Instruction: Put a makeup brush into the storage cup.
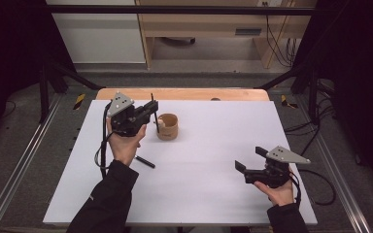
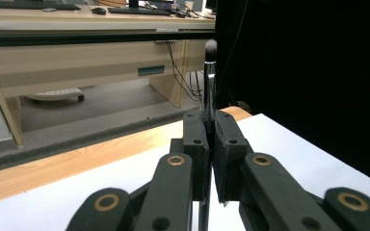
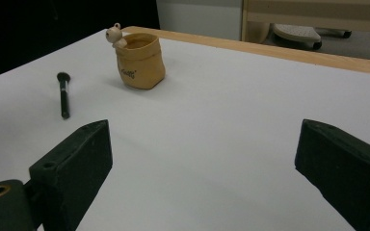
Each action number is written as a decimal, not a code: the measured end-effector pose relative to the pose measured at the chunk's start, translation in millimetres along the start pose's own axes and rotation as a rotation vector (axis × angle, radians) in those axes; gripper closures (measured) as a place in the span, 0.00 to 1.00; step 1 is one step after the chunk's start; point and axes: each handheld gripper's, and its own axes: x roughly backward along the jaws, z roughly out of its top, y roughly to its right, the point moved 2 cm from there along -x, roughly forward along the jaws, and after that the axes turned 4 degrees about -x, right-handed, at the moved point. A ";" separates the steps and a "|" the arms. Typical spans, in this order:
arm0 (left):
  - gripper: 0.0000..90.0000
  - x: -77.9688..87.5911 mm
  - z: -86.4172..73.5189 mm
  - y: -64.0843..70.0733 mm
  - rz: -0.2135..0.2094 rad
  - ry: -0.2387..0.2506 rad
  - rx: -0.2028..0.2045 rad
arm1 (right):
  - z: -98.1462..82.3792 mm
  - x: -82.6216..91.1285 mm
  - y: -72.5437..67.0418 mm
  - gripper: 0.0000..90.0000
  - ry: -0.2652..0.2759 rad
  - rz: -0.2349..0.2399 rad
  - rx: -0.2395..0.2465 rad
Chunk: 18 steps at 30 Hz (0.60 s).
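Left gripper [image 1: 151,108]: jaws clamped on a slim black makeup brush [image 2: 208,91], held upright with bristles up and the handle running down between the pads; raised above the tabletop [image 1: 213,145] toward its far left part, just left of the tan holder cup [image 1: 167,126].

Right gripper [image 1: 247,159]: jaws spread wide, nothing between them, held low near the near right corner.

Second black brush [image 1: 144,161]: lying flat on the tabletop, left of centre, nearer than the cup.
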 end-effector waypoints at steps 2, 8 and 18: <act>0.94 -1.9 1.7 -1.0 0.000 0.000 0.000 | 0.0 0.4 0.3 0.07 0.000 -0.002 -0.002; 0.94 -9.2 5.5 -3.9 0.012 -0.002 -0.007 | 0.2 0.7 0.6 0.07 0.001 -0.006 -0.004; 0.94 -23.5 10.8 -7.1 0.030 -0.012 -0.025 | 1.3 1.8 1.3 0.07 0.006 -0.008 -0.004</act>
